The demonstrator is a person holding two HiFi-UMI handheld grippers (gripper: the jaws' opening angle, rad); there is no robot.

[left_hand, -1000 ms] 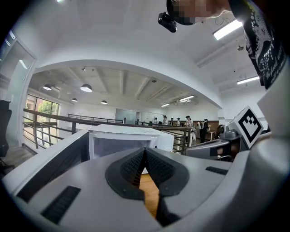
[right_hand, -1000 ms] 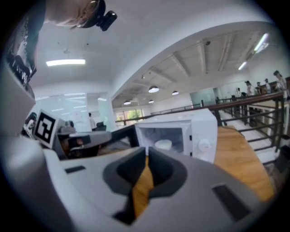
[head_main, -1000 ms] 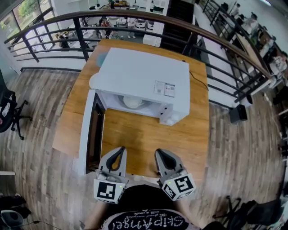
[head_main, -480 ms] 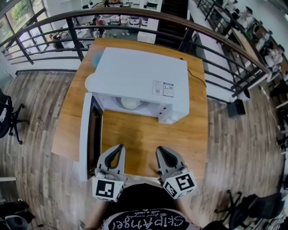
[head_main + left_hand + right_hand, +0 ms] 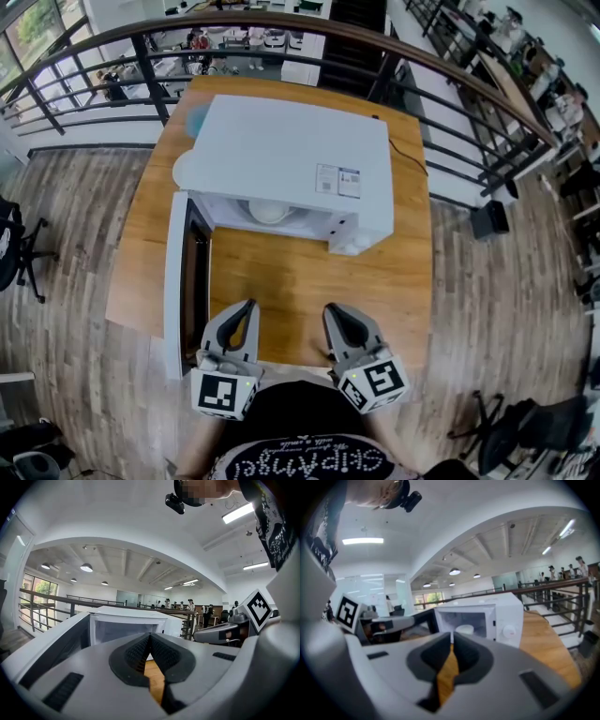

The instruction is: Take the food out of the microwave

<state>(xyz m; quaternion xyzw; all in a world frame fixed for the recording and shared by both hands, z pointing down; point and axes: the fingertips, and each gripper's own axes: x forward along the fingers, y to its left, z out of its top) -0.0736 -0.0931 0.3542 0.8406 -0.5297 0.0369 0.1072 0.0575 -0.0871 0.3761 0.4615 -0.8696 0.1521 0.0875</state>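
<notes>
— How do your claws stand?
— Both are clenched on nothing. My left claw (image 5: 248, 309) and right claw (image 5: 330, 311) hover over the near edge of the wooden table (image 5: 309, 281), ribbed dark pads pressed together.
— And the food?
— It's in a pale round bowl (image 5: 269, 211) inside the boxy white microwave (image 5: 291, 150) by the far edge. The door (image 5: 174, 281) hangs open along the left edge.
— What worries you?
— I think the smooth bowl could slip off narrow pads. My left claw could also knock that dark-windowed door going in.

Closed, empty right tongs (image 5: 452, 638) before the open microwave (image 5: 508, 619), a white bowl (image 5: 464, 629) inside, wooden table (image 5: 543, 641) beneath.
</notes>
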